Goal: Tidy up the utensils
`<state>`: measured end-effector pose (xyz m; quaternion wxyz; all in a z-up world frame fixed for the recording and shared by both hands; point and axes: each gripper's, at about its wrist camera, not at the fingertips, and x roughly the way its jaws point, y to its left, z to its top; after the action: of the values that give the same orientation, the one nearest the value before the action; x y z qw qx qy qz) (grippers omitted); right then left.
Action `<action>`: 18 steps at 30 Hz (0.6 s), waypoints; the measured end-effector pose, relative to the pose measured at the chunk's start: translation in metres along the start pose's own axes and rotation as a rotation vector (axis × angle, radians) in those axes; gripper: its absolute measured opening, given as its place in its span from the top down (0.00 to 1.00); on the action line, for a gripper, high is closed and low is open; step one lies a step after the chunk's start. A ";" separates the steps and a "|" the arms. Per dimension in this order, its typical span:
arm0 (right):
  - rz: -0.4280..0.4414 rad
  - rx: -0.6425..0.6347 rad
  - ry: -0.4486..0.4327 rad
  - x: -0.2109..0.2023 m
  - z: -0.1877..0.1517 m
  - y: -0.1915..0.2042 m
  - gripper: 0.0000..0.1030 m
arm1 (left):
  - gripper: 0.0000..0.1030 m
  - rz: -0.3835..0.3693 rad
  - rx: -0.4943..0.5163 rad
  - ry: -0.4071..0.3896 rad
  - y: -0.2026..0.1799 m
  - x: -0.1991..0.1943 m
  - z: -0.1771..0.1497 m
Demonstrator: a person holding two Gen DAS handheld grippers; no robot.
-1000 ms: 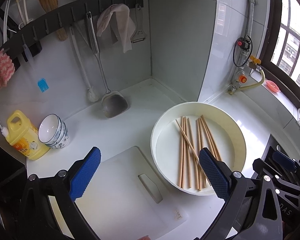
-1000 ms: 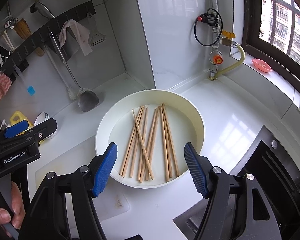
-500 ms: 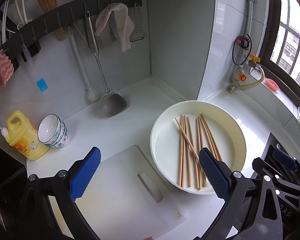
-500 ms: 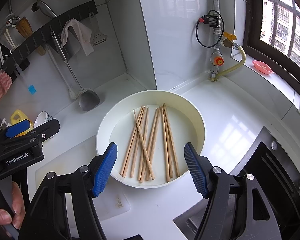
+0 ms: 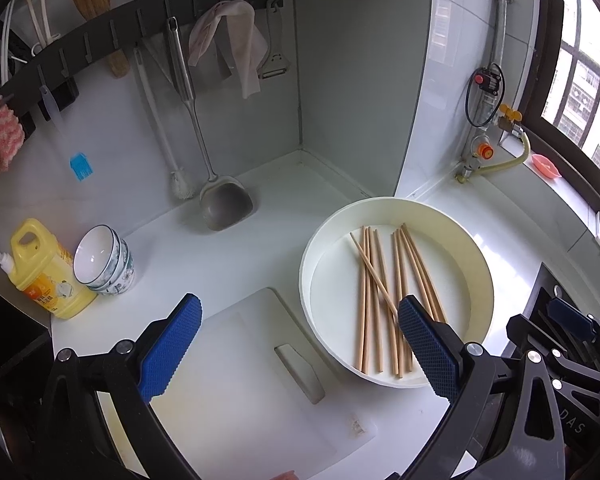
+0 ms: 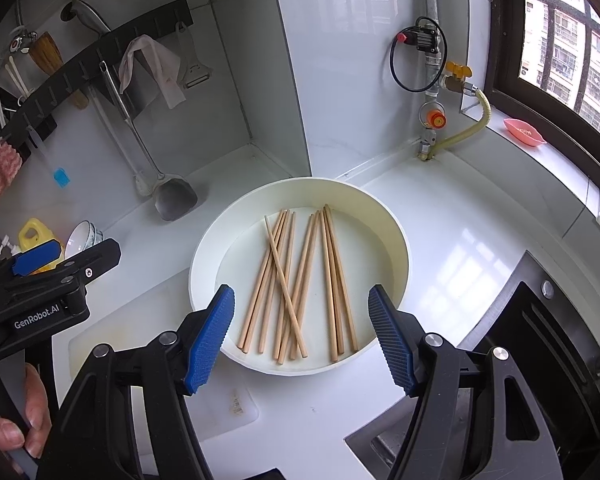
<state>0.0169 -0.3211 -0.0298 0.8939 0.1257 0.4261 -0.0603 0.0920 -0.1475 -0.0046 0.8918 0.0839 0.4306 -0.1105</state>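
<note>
We see the chopsticks lying loose in the shallow white basin, which sits on the white counter in the corner below the window. Most of them run roughly from six to twelve o'clock in two loose groups, and one stick lies slantwise across the left group from about eleven to five o'clock. None is held. Our right gripper hangs above the near rim of the basin with its blue pads spread wide and nothing between them; our left gripper hovers over the white cutting board at about nine o'clock from the basin, likewise spread wide and empty. At ten o'clock a wall rack carries a ladle, a brush, a cloth and a peeler, and a stack of bowls stands beside a yellow soap bottle. We judge the sorting unsettled: the sticks are gathered in one vessel, which could be where they belong or where they wait to be picked out, and we see no chopstick holder that would tell us which. The crossed stick suggests that some straightening is left.
</note>
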 end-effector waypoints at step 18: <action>0.007 -0.027 0.006 0.009 0.004 0.005 0.35 | 0.06 0.017 -0.010 0.002 0.005 0.005 0.002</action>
<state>0.0272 -0.3174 -0.0334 0.8945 0.1153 0.4290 -0.0509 0.0982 -0.1442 -0.0069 0.8927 0.0834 0.4312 -0.1005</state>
